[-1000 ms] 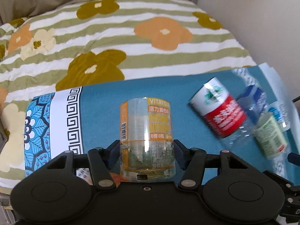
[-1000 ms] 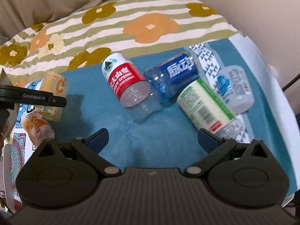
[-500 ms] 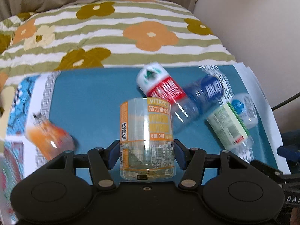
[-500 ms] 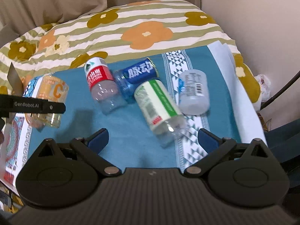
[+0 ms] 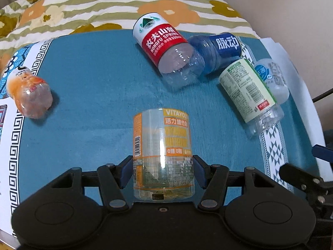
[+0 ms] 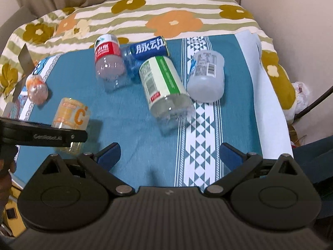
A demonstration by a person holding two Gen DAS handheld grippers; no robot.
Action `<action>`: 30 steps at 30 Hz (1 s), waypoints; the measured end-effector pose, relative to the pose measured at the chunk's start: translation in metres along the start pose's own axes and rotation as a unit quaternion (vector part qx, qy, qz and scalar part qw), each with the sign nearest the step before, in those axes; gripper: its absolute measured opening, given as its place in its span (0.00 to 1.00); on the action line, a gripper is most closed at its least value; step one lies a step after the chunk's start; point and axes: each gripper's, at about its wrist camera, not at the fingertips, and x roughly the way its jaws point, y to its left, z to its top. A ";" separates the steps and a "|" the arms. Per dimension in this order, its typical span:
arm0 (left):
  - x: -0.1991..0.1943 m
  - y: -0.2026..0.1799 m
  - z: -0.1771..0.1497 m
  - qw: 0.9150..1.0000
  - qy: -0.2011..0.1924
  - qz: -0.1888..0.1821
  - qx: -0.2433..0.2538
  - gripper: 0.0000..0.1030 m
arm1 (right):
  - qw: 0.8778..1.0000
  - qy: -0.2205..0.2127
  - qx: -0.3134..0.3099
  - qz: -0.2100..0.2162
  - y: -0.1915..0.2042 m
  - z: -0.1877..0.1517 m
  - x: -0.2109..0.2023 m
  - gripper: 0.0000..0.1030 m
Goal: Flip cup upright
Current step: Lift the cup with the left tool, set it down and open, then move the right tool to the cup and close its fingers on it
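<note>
My left gripper is shut on a clear cup with an orange label. It holds the cup above the teal cloth. In the right wrist view the same cup shows at the left, behind the left gripper's black body. My right gripper is open and empty, above the cloth's front, with nothing between its blue fingertips.
Several cut-bottle cups lie on their sides on the cloth: red-labelled, blue, green-labelled, a white one, and a small orange one at the left. A flowered quilt lies behind. A wall is at the right.
My left gripper has swung and pulled back with the cup held in it, bringing the lying cups and the orange one into view. My right gripper rose and drew back, staying open.
</note>
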 end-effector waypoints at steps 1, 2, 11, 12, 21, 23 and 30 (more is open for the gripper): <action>0.001 -0.001 -0.001 1.000 -0.002 0.001 0.001 0.62 | 1.000 0.002 -0.002 0.001 -0.001 -0.002 0.001 1.00; 0.002 -0.001 -0.001 1.000 -0.005 0.001 0.001 0.62 | 1.000 0.003 -0.002 0.001 -0.002 -0.003 0.001 1.00; 0.007 0.000 -0.002 1.000 -0.006 -0.004 -0.014 0.86 | 1.000 0.009 -0.007 0.008 -0.005 -0.006 0.006 1.00; 0.006 0.000 -0.002 1.000 -0.011 -0.002 -0.015 0.89 | 1.000 0.010 -0.008 0.008 -0.005 -0.006 0.006 1.00; -0.007 -0.004 -0.005 1.000 -0.021 0.012 -0.012 0.90 | 1.000 0.006 -0.015 0.013 -0.007 -0.004 0.001 1.00; -0.017 -0.004 -0.007 0.999 -0.024 0.017 -0.014 0.91 | 1.000 0.008 -0.017 0.018 -0.007 -0.001 -0.002 1.00; -0.062 0.007 -0.017 0.997 -0.056 0.039 -0.021 1.00 | 0.998 0.011 -0.054 0.025 0.013 0.022 -0.016 1.00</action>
